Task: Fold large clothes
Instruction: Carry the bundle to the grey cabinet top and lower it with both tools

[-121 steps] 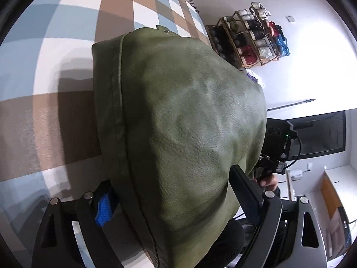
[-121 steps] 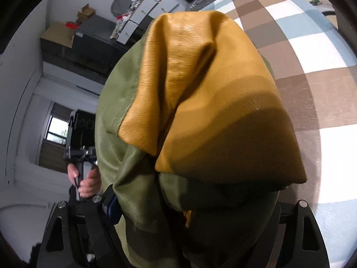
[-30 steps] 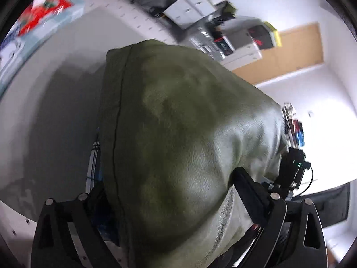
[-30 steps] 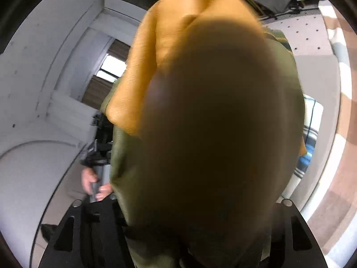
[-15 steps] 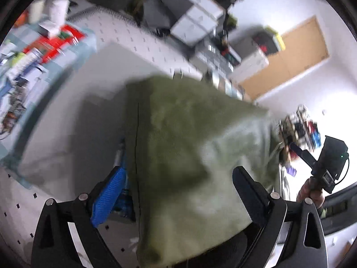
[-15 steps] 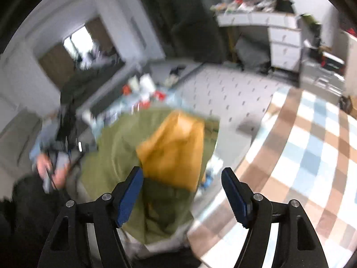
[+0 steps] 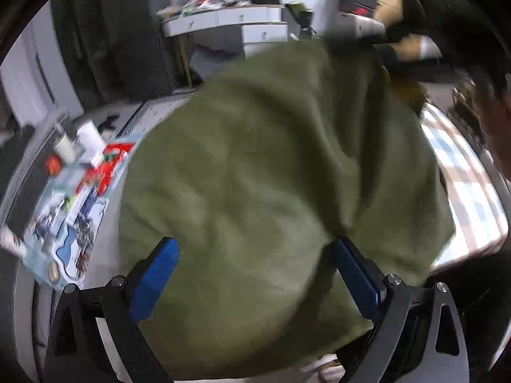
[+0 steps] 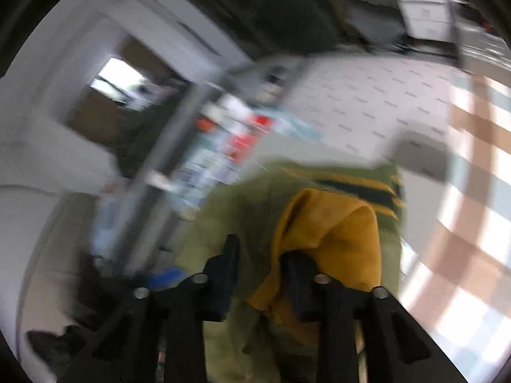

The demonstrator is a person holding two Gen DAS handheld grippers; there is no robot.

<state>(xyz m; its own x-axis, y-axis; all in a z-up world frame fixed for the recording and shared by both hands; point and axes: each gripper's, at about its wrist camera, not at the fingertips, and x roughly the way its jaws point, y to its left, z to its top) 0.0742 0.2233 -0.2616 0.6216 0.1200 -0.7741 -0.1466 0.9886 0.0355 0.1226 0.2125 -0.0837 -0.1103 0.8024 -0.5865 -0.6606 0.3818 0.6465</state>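
Lying in a heap across the grey worktop, the green jacket is best regrasped at a hem before folding. The left gripper is released above it; the right gripper, just closing, pinches nothing. Clutter is seen beside, near the checked cloth.

1. My left gripper points steeply down, its blue pads spread wide apart. Green cloth fills the gap between them, and I cannot tell whether either pad presses on it.
2. My right gripper tilts down less steeply. Its jaws have just been closing and now stand narrow, with only a slim gap between the dark fingers.
3. The right view is heavily blurred, so I cannot tell whether anything is pinched there.
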